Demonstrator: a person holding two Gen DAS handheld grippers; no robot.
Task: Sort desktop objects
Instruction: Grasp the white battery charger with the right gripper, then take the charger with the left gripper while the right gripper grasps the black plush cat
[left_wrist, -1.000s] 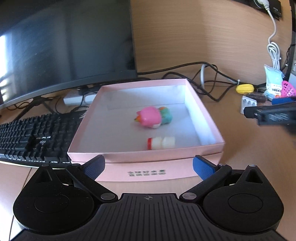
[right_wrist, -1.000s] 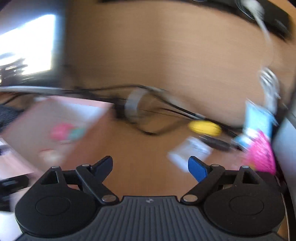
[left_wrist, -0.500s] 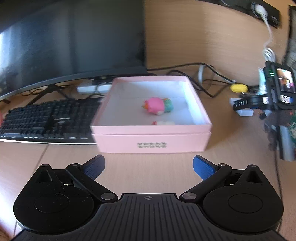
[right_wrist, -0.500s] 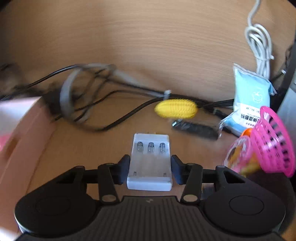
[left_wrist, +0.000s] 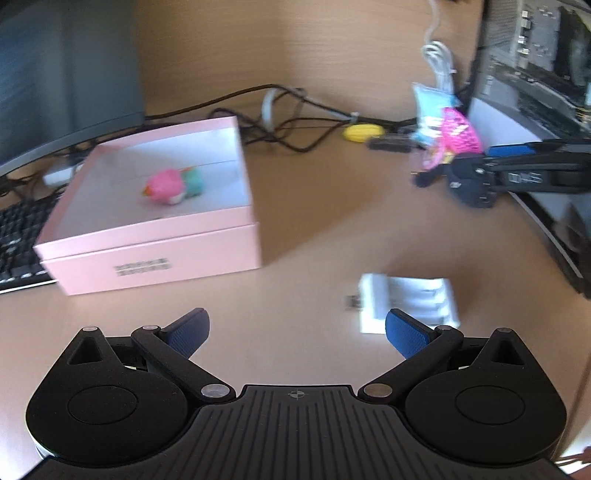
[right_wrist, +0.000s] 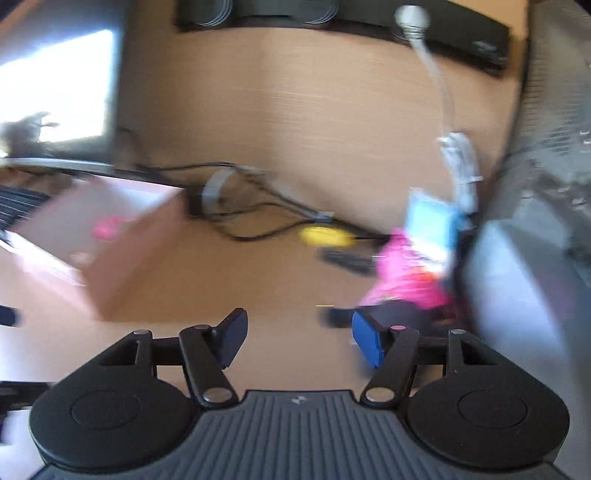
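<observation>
Lying by left tool (left_wrist: 297, 328) only: white charger (left_wrist: 410, 301).

You see a pale pink box (left_wrist: 155, 254) with a white inside, a dark printed label on its near wall. Inside lies a toy (left_wrist: 171, 181) — bright pink with a teal back. The desk (left_wrist: 317, 221) is light wood grain. Near right, a white charger (left_wrist: 406, 301). Far right — a yellow piece (left_wrist: 362, 133), a magenta mesh basket (left_wrist: 461, 133).
</observation>
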